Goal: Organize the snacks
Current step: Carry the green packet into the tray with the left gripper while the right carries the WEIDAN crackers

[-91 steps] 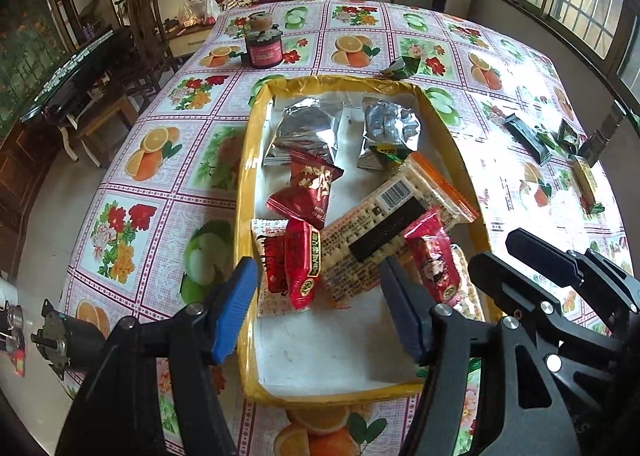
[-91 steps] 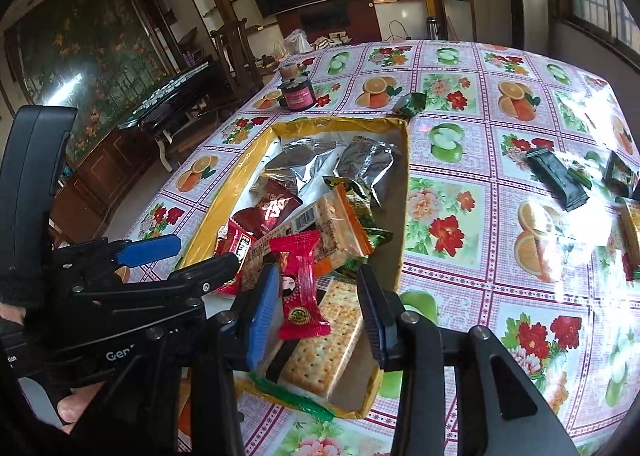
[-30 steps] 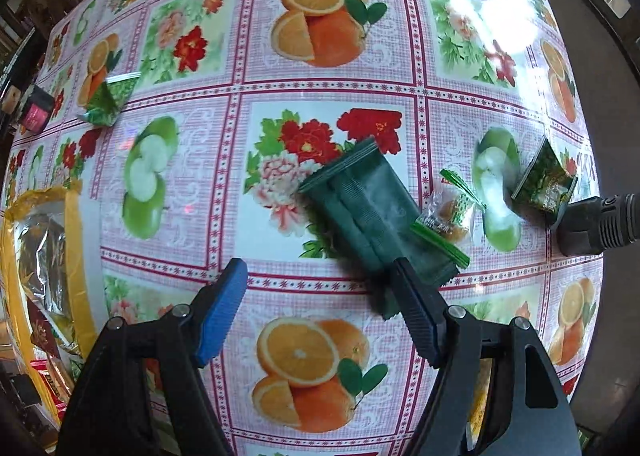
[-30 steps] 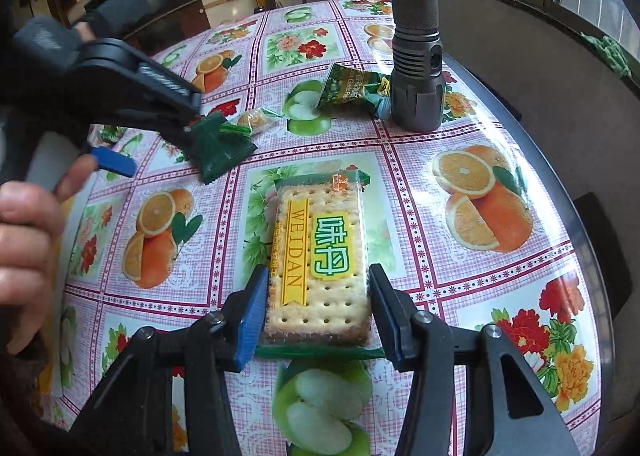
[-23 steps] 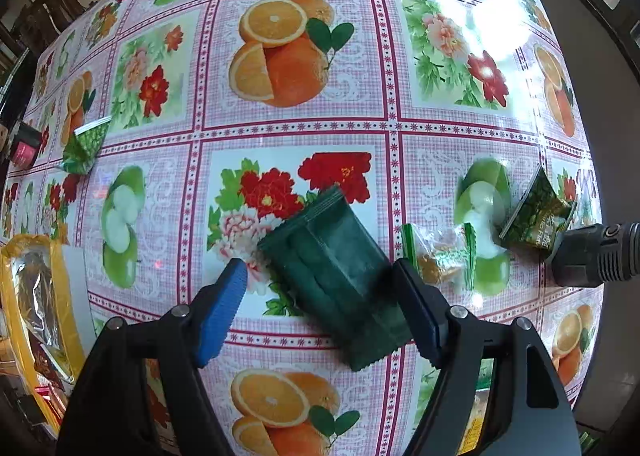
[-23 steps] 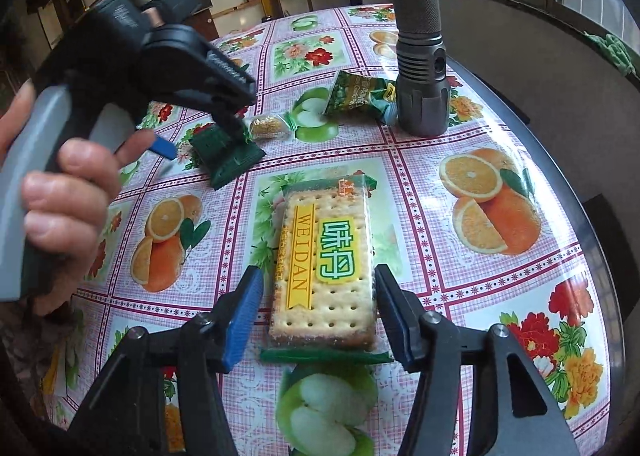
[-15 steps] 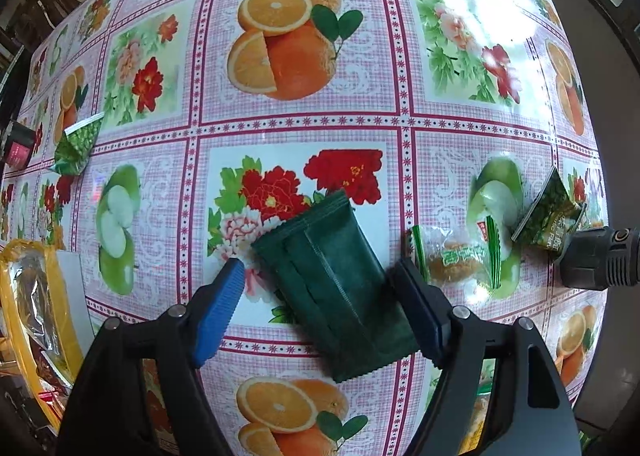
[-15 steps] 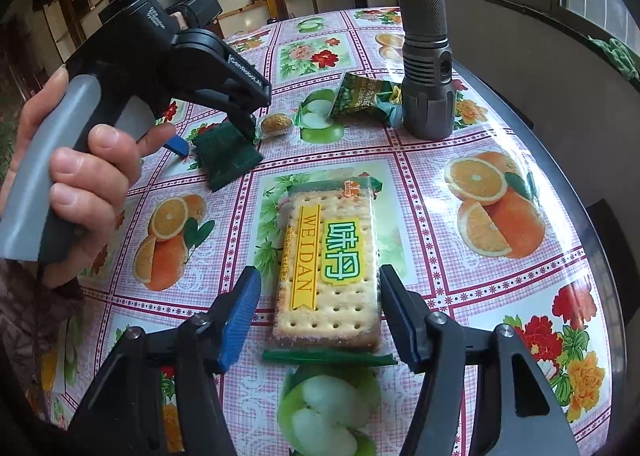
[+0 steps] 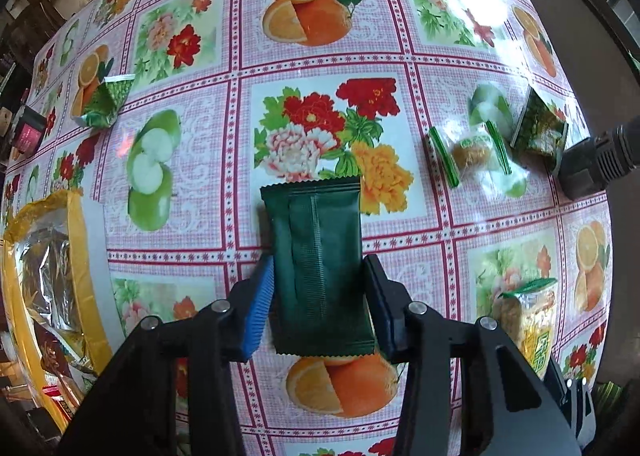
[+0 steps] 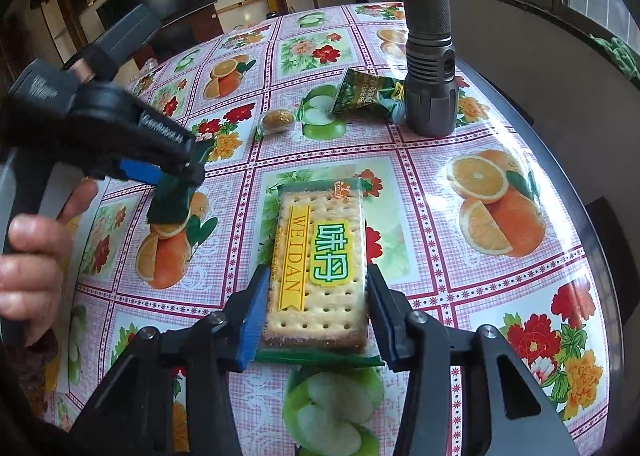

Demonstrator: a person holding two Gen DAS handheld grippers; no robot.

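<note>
My left gripper [image 9: 320, 288] is shut on a dark green snack packet [image 9: 318, 264] and holds it above the fruit-print tablecloth; the packet also shows in the right wrist view [image 10: 172, 200], hanging from the left gripper [image 10: 176, 172]. My right gripper [image 10: 316, 304] is closed against the sides of a WEIDAN cracker pack [image 10: 318, 268] that lies on the table. The yellow-rimmed snack tray [image 9: 76, 240] sits at the left edge of the left wrist view, with silver packets in it.
A clear-wrapped cookie [image 9: 470, 152] and a green pouch [image 9: 540, 132] lie beside an upright dark flashlight [image 10: 428, 44]. Another green pouch [image 9: 104, 104] lies far left. The table's rounded edge [image 10: 592, 240] runs close on the right.
My left gripper closed on the dark green packet and lifted it off the cloth. My right gripper moved forward and closed on the cracker pack's sides.
</note>
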